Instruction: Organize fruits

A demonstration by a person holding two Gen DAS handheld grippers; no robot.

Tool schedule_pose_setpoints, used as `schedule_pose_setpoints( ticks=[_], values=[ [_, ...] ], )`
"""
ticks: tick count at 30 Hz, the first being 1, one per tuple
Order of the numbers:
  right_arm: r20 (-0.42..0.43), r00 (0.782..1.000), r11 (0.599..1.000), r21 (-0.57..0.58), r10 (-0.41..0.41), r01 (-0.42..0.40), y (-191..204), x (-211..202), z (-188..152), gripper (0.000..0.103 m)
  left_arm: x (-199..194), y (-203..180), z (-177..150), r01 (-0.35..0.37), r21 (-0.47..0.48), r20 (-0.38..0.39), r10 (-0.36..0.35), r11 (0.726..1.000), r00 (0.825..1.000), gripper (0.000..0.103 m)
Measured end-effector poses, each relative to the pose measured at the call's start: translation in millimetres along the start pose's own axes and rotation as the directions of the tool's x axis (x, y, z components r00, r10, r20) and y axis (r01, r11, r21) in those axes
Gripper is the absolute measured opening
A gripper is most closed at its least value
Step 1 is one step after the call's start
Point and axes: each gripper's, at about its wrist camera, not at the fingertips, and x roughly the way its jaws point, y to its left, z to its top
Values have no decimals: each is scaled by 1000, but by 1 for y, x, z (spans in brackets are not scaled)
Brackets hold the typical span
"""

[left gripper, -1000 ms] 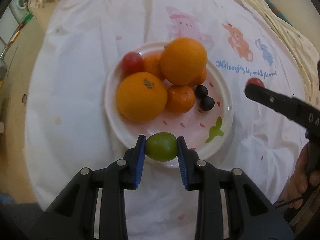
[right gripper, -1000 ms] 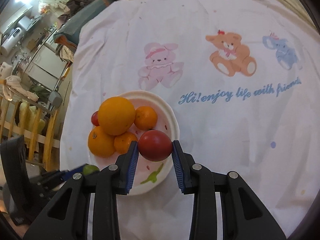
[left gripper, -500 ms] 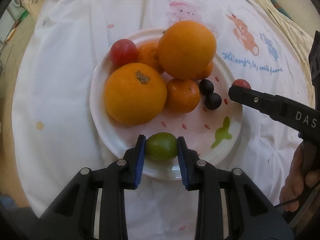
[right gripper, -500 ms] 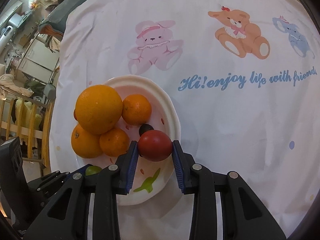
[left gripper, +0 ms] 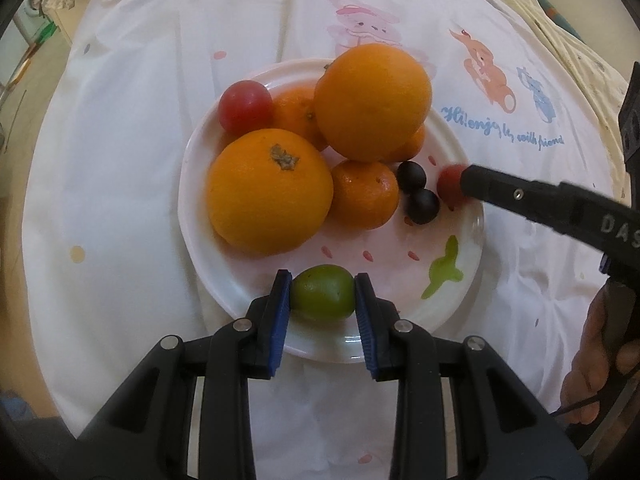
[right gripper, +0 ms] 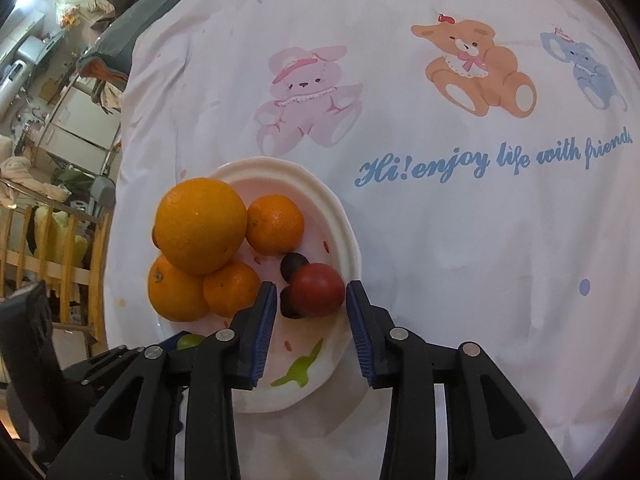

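Note:
A white plate (left gripper: 472, 240) (right gripper: 344, 224) on the cartoon tablecloth holds two big oranges (left gripper: 270, 190), three small mandarins (left gripper: 364, 194), a red fruit (left gripper: 244, 104) and two dark grapes (left gripper: 422, 204). My left gripper (left gripper: 322, 298) is shut on a green fruit (left gripper: 322, 298) just above the plate's near rim. My right gripper (right gripper: 311, 304) is open; a red tomato (right gripper: 318, 295) lies between its jaws on the plate, touching the right pad, a gap at the left pad. The right gripper also shows in the left wrist view (left gripper: 520, 196).
The white tablecloth (right gripper: 440, 200) with bear and rabbit prints covers the table around the plate. Furniture and a wooden railing (right gripper: 48, 248) lie beyond the table's left edge. A hand (left gripper: 600, 352) holds the right gripper.
Both grippers have moved in over the plate. The right gripper's jaws have spread and the red tomato now rests on the plate by the dark grapes. The left still grips the green fruit.

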Motion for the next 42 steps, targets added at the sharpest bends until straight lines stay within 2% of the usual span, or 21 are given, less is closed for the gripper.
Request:
schedule_pose_setpoints(
  ticks=[1,2,3,4,6,7,11,16,18,20,22,25,28,35,38,40,42],
  values=[
    [5,1000,1000,4,5,-5,0,-1,0,57,1,0,0,6,4,-1,-6,1000,1000,35],
    [15,1000,1000,8,5,-5,0,-3,1,69,0,-2,-1,17,10,6,-17,1000,1000,41],
    [26,1000,1000,11,-1,1,0,-5,1,73,-2,-4,-2,26,19,14,-26,999,1000,56],
    [39,999,1000,9,-14,14,1,-7,1,74,-4,-9,-3,28,45,26,-29,999,999,69],
    [41,999,1000,-3,-21,21,1,-9,2,74,-8,-17,-5,-15,88,38,12,996,999,81],
    [43,999,1000,-10,-21,21,1,-10,2,74,-11,-21,-7,-39,115,51,33,993,998,81],
    [78,996,999,-6,-46,46,0,-23,1,75,-24,-26,-12,-56,156,77,45,986,996,82],
    [148,988,999,-16,-42,45,10,-54,-11,86,-61,-8,-22,-77,120,155,58,990,986,81],
    [186,982,998,-44,-43,52,19,-69,-20,89,-81,-2,-26,-109,107,211,85,988,974,81],
    [226,973,997,-56,-39,54,26,-82,-33,89,-105,-1,-35,-144,135,287,100,980,953,81],
    [243,970,999,-40,-15,26,29,-91,-47,89,-120,1,-43,-154,159,321,97,975,942,81],
    [269,963,999,-34,-1,10,35,-102,-69,89,-141,13,-62,-178,143,382,112,974,917,81],
    [304,952,998,-50,-27,44,44,-114,-95,92,-152,29,-76,-152,107,391,99,983,915,82],
    [391,920,998,-25,-38,52,55,-134,-146,103,-158,44,-110,-119,45,428,89,992,899,87],
    [441,892,990,-41,-102,133,66,-137,-162,103,-161,42,-117,-135,43,457,101,990,884,90],
    [474,869,980,-61,-140,191,75,-136,-170,103,-165,44,-120,-127,33,480,96,991,872,103],
    [496,852,969,-78,-167,235,83,-134,-176,103,-168,44,-123,-145,27,513,110,989,851,103]
  ],
)
